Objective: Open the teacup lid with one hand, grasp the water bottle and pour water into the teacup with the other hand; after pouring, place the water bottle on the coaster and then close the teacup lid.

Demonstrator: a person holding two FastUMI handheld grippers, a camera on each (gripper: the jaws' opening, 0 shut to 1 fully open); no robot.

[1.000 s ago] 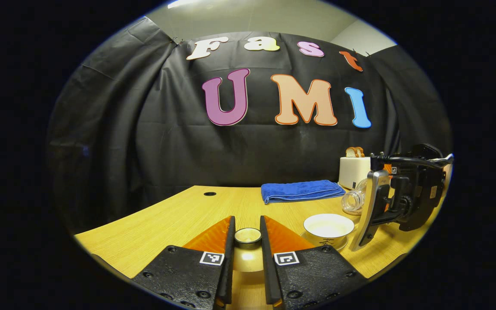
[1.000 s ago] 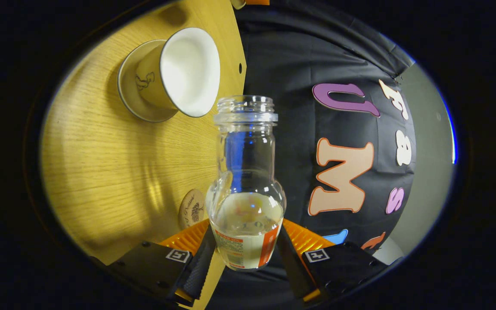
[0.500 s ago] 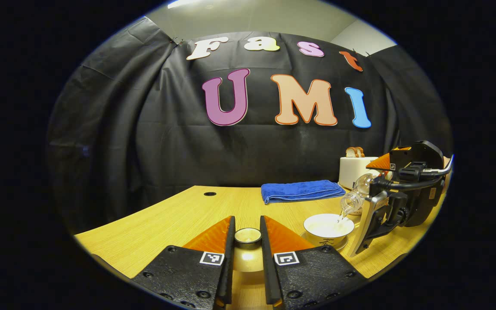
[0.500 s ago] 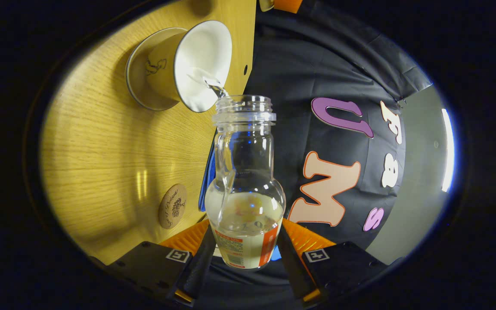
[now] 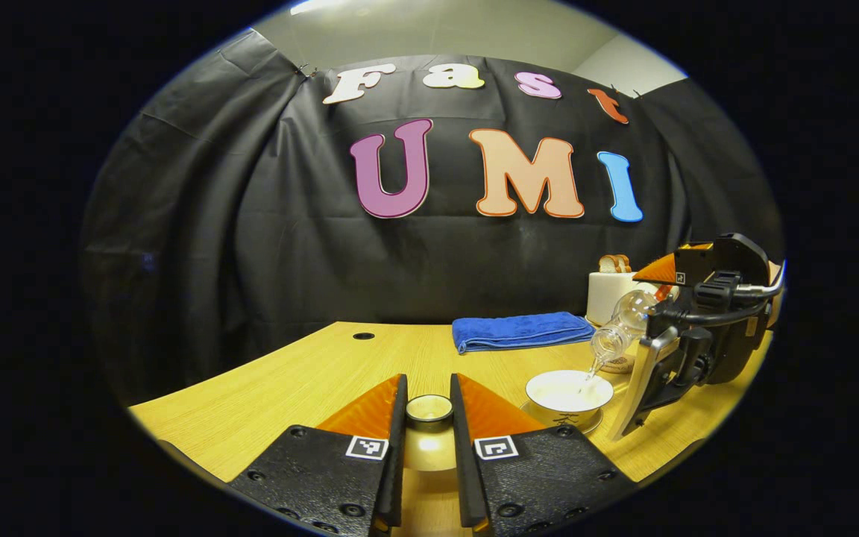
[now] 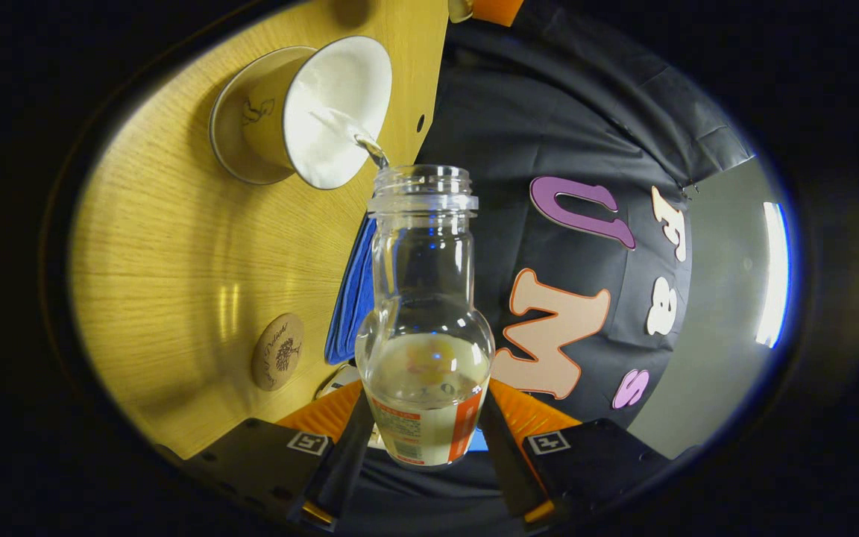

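Two claws busy; your left gripper (image 5: 428, 425) pinches the lid (image 5: 429, 408) off to the side; right gripper (image 6: 420, 440) clamps the bottle (image 6: 424, 313), tipped, pouring into the cup (image 6: 310, 104); next: level it w/o dripping, set on coaster (image 6: 277, 350).

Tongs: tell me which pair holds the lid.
The left tongs, shut on the teacup lid over the table. The right tongs grip the tilted water bottle instead.

wooden table (image 5: 310, 373), blue towel (image 5: 523, 330), toaster (image 5: 608, 292), coaster (image 6: 277, 362), teacup (image 5: 568, 394)
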